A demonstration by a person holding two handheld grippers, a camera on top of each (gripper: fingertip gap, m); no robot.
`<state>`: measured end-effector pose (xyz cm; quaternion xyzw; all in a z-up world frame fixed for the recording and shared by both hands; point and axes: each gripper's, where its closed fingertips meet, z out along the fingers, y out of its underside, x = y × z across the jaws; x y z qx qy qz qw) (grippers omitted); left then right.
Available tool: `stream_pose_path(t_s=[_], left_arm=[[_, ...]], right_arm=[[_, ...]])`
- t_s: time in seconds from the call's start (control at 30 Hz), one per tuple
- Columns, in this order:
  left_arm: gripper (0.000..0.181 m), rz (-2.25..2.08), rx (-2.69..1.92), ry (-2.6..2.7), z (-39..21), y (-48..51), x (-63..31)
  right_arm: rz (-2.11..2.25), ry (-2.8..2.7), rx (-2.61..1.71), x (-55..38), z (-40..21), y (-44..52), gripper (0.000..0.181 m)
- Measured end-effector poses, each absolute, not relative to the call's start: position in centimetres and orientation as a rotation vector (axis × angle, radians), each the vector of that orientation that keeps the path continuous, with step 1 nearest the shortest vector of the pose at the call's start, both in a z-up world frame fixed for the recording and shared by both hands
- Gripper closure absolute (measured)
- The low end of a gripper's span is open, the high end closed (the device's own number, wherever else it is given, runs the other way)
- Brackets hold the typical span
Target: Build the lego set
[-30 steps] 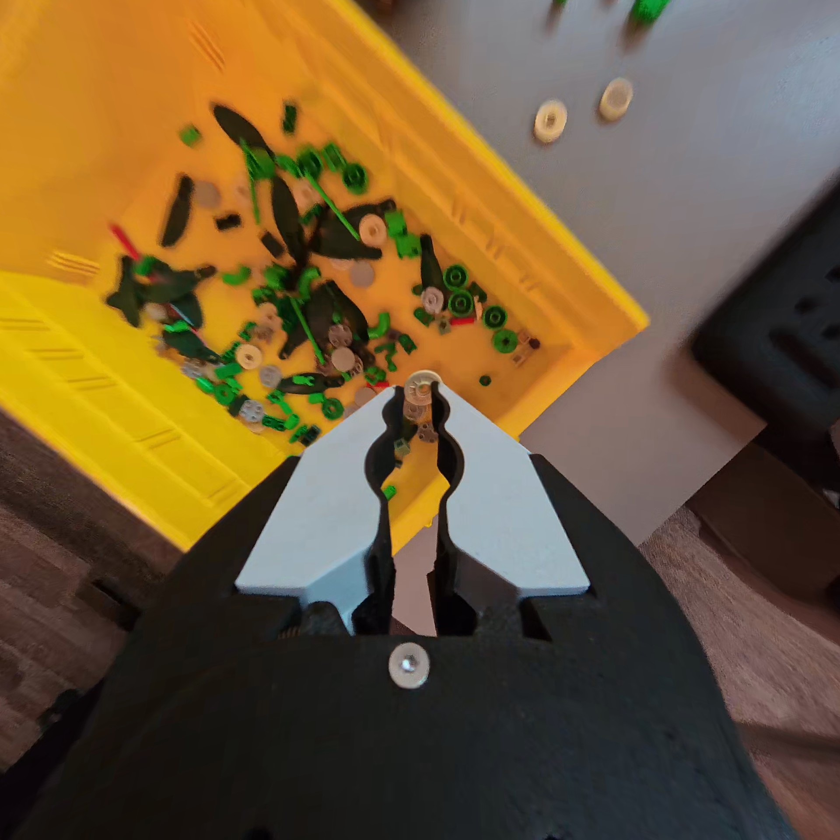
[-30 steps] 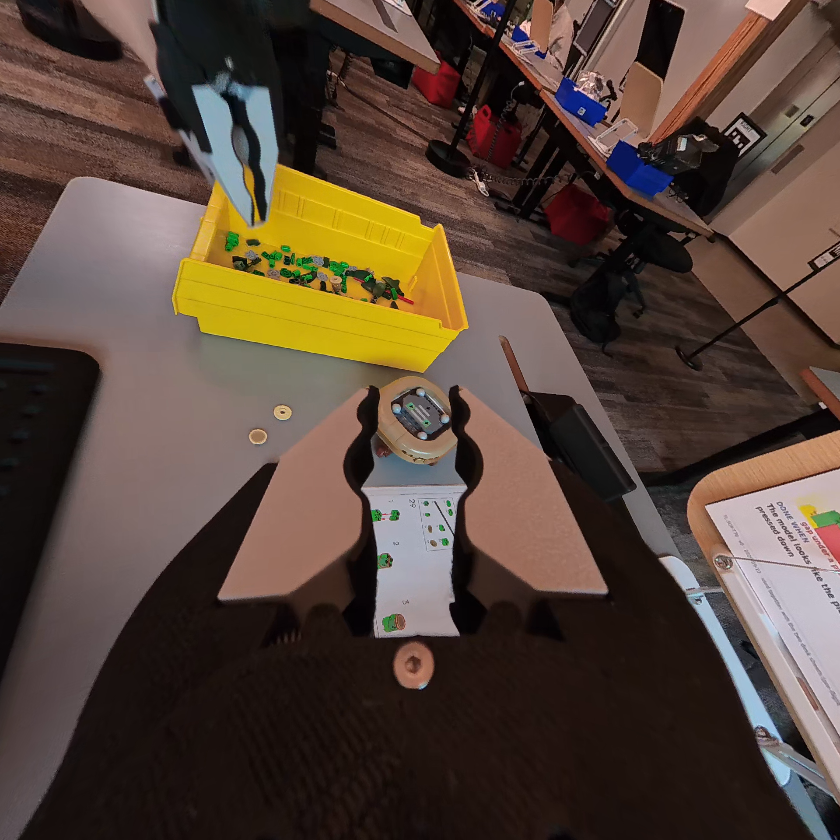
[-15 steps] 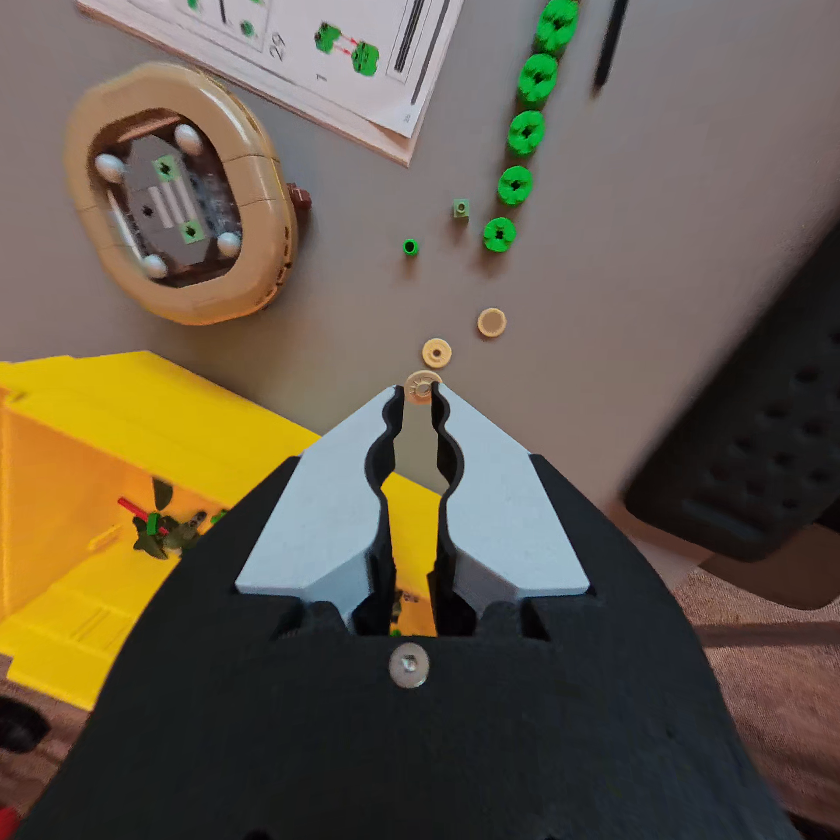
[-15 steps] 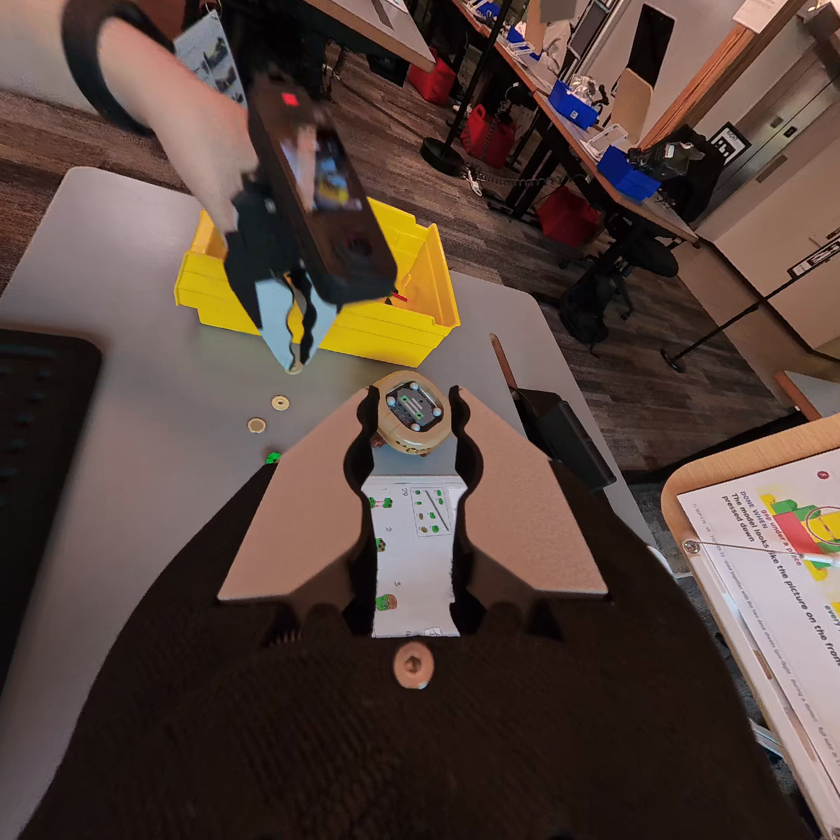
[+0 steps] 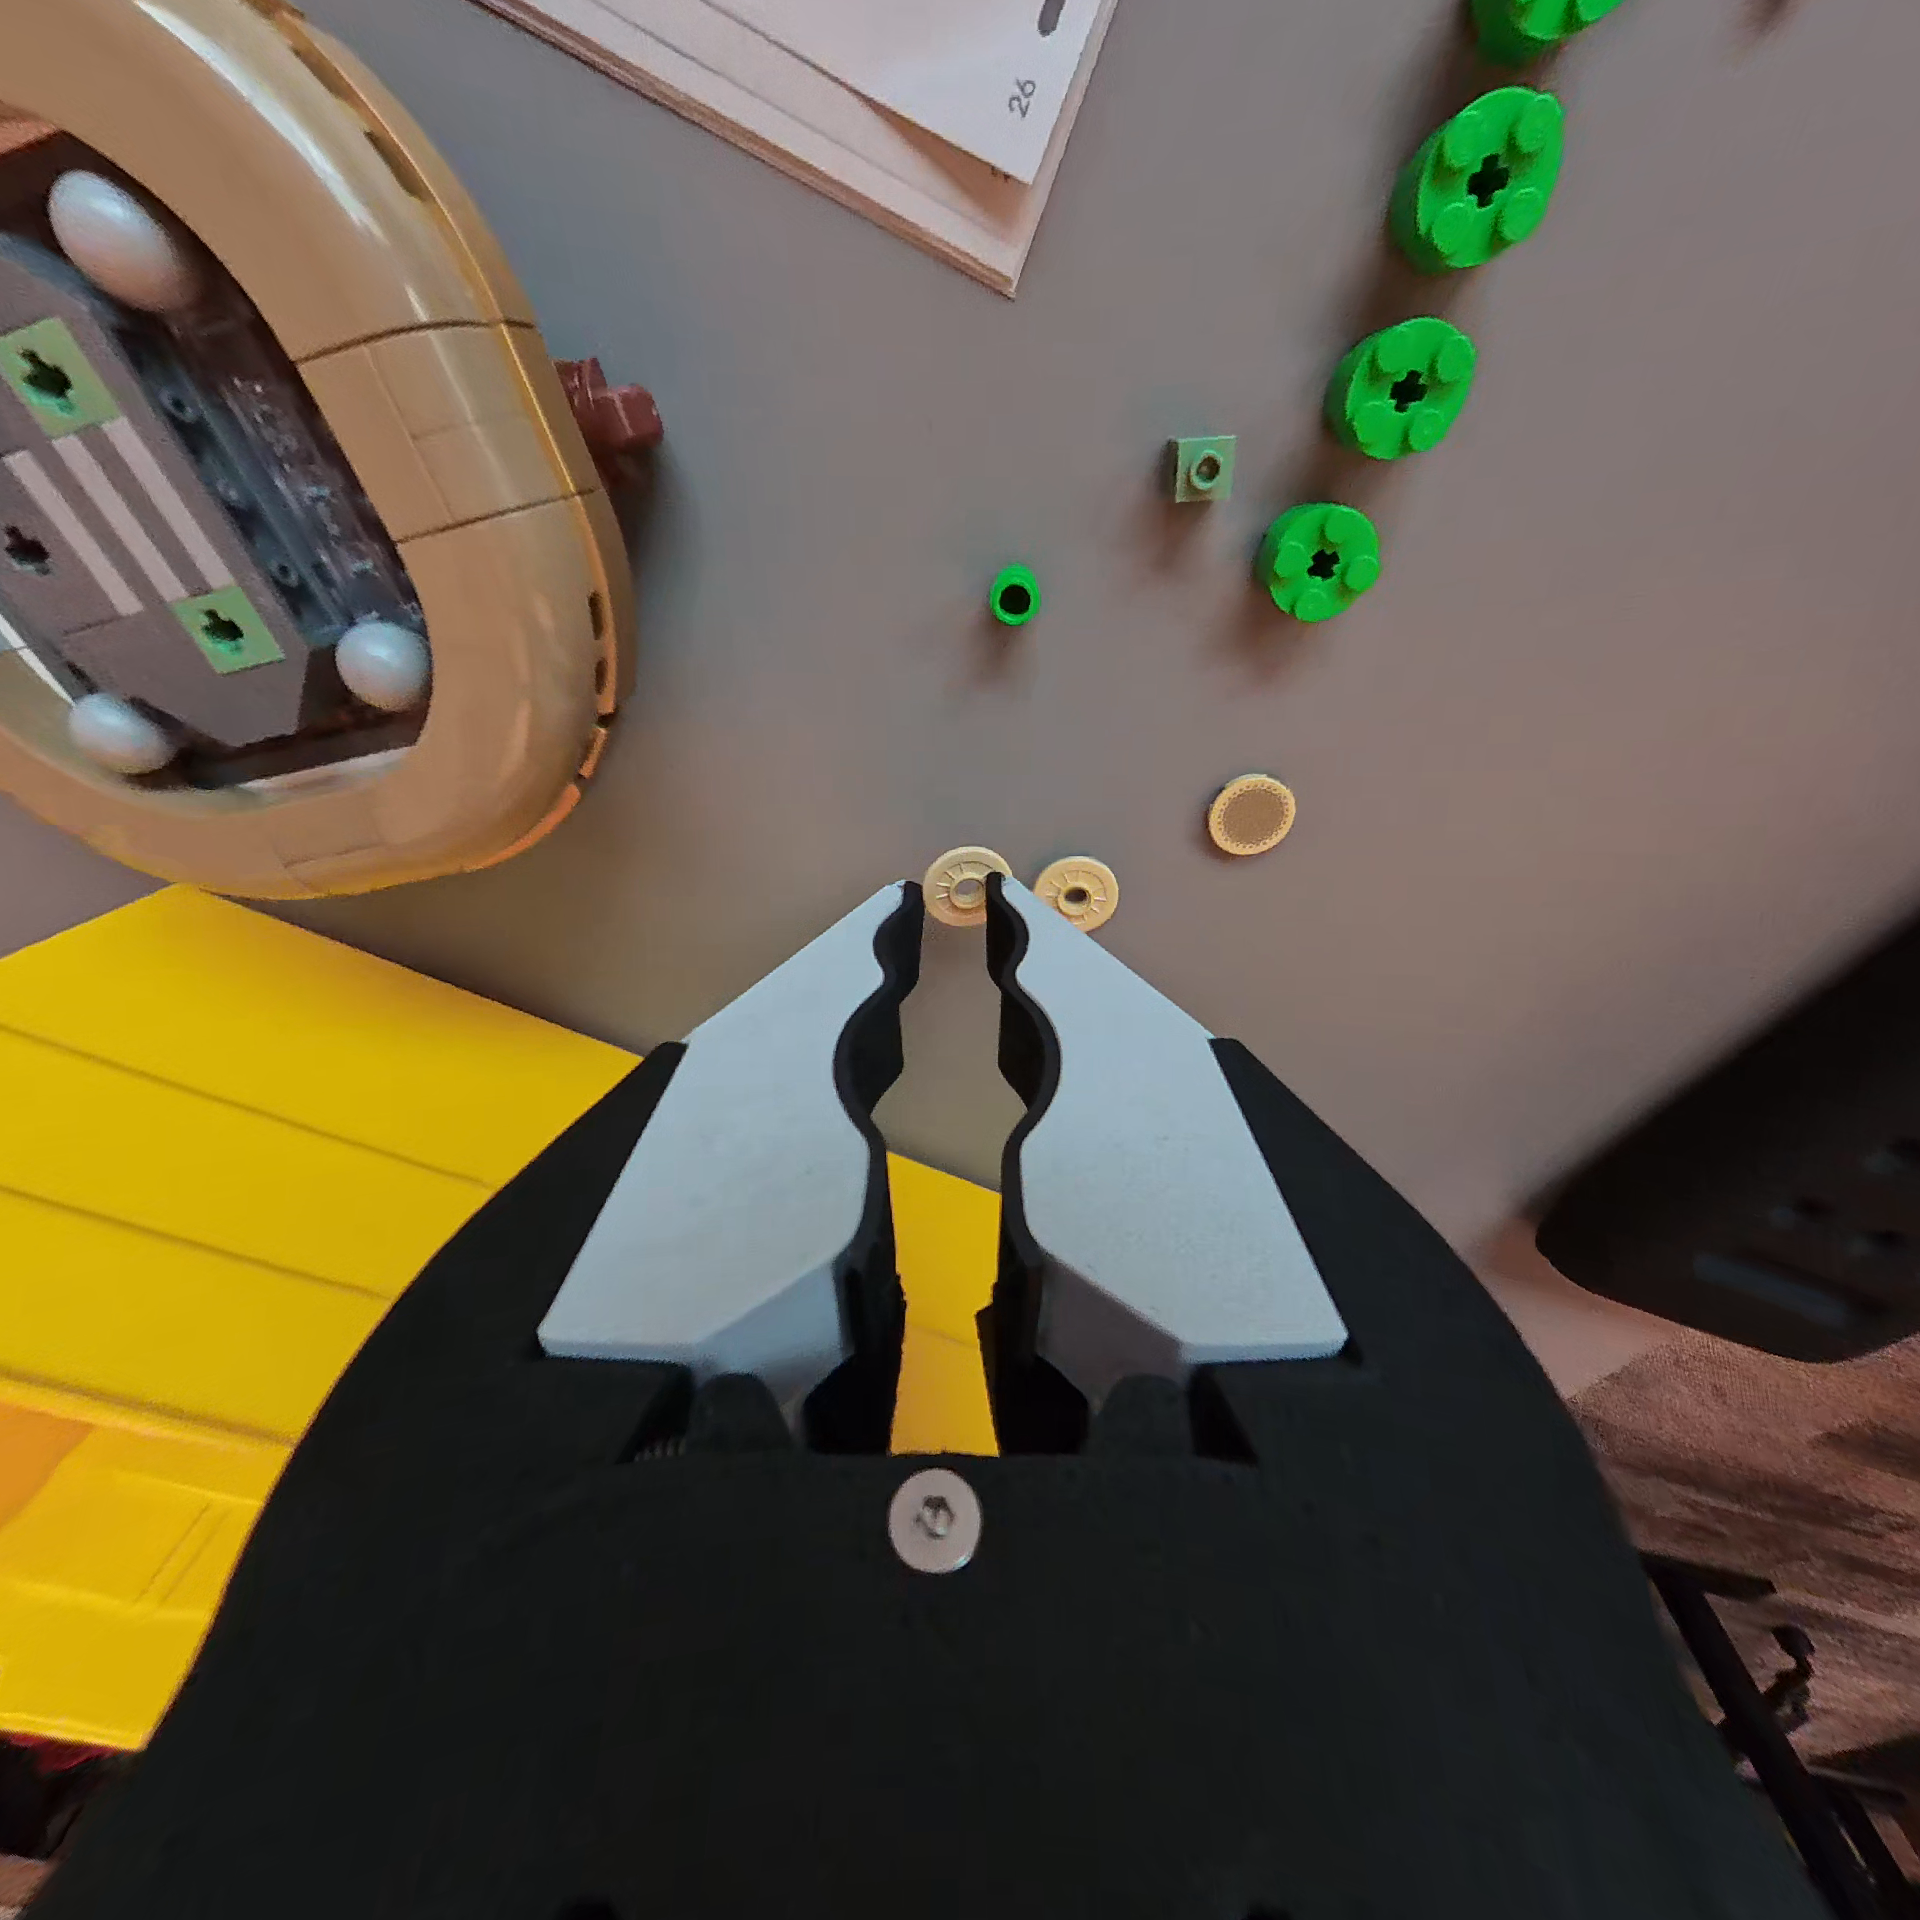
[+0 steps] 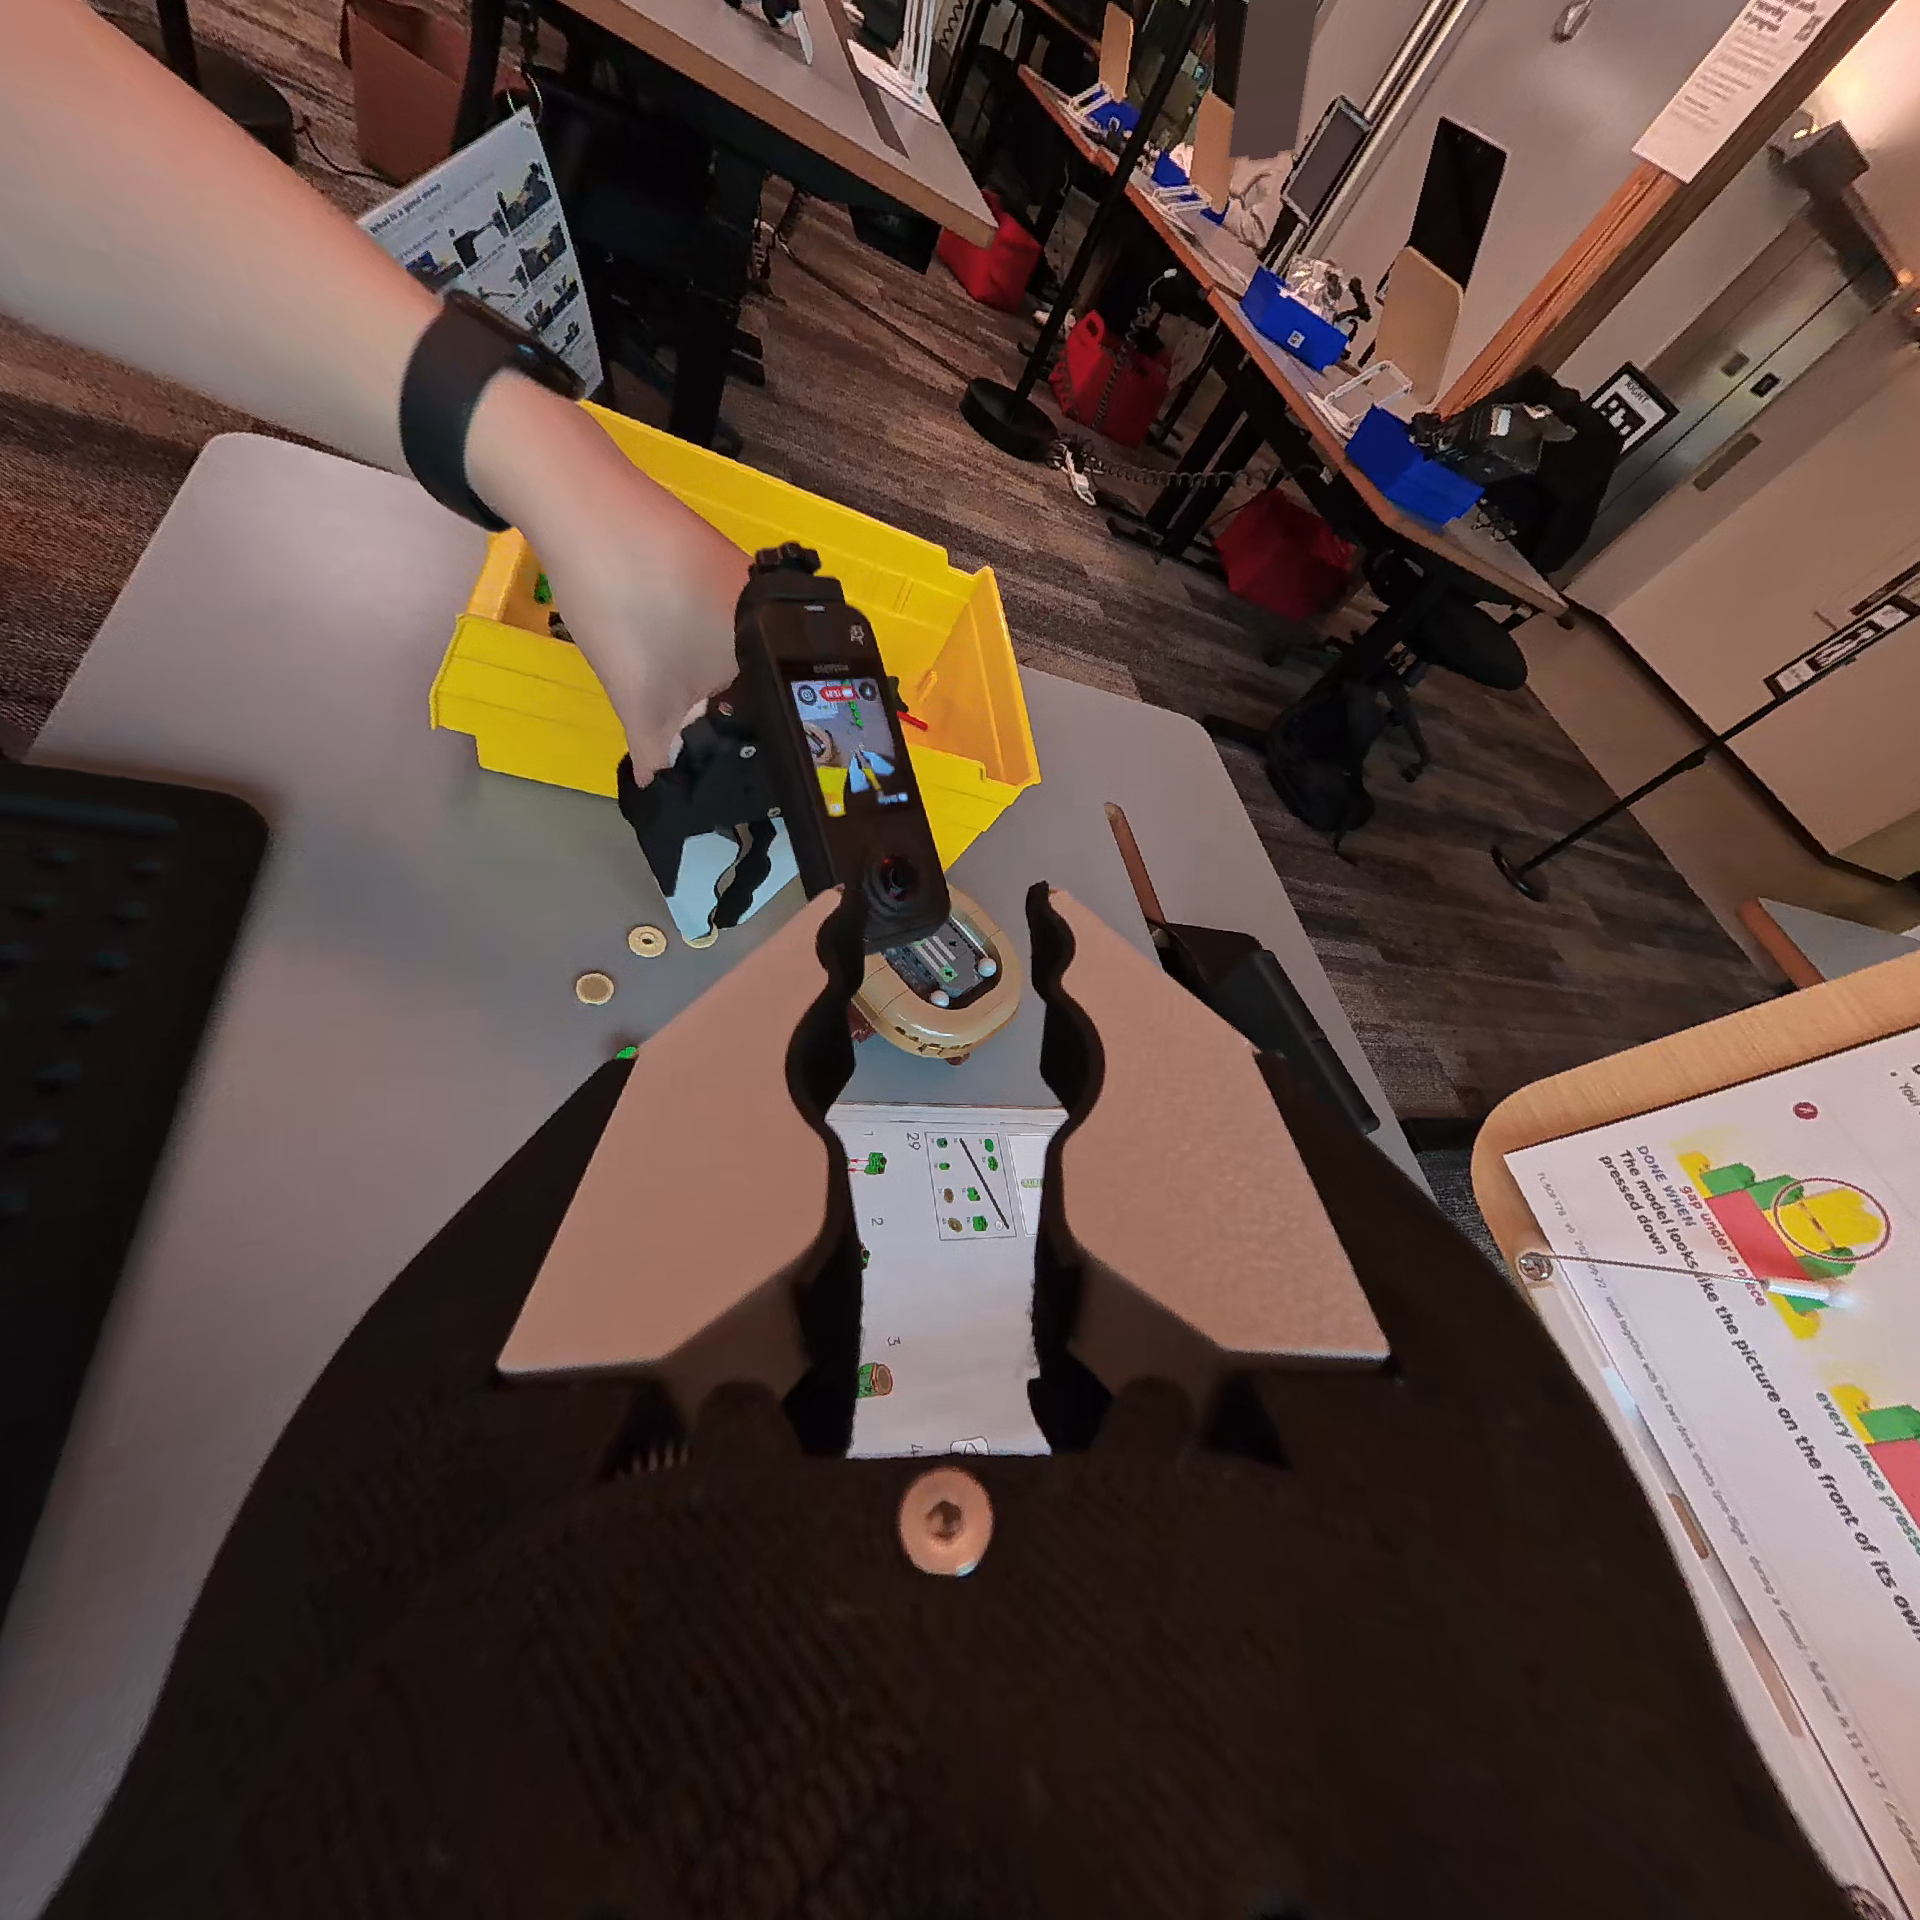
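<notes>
My left gripper is shut on a small tan round tile, held at its tips low over the grey table. Two more tan round pieces lie just to its right. The tan oval model sits at the left. Green round bricks lie in a row at the upper right, with a small green stud and a pale green square plate nearby. My right gripper is open and empty above the instruction booklet. The left gripper also shows in the right wrist view.
The yellow parts bin is right under and left of my left gripper, and at the back of the table in the right wrist view. A black tray lies at the left. A black box and a guide board are at the right. One gripper's finger ends stand about 30 centimeters off the other's. From my left tips it is roughly 5 centimeters to the small green stud; from my right, 25 centimeters. The right gripper is farther from the pale green square plate, some 25 centimeters, than the left, some 7 centimeters.
My left gripper has carried the tan round tile out of the yellow bin and down towards the table, next to the two loose tan pieces. The right gripper has hardly moved.
</notes>
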<state>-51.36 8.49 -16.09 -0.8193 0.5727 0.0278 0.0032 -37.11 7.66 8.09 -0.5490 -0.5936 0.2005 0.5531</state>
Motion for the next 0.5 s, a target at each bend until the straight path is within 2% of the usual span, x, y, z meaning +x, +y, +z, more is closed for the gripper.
stream_pose_path(t_s=[0.3, 0.5], left_arm=[[0.167, 0.067, -2.629, 1.753, -16.7, 8.4, -51.6], [0.154, -0.107, -2.581, 1.616, -12.4, 8.7, -50.9]], right_arm=[[0.496, -1.425, -1.292, -37.5, 7.9, 7.3, 0.150], [0.478, -1.438, -1.302, -37.3, 7.5, 7.5, 0.150]])
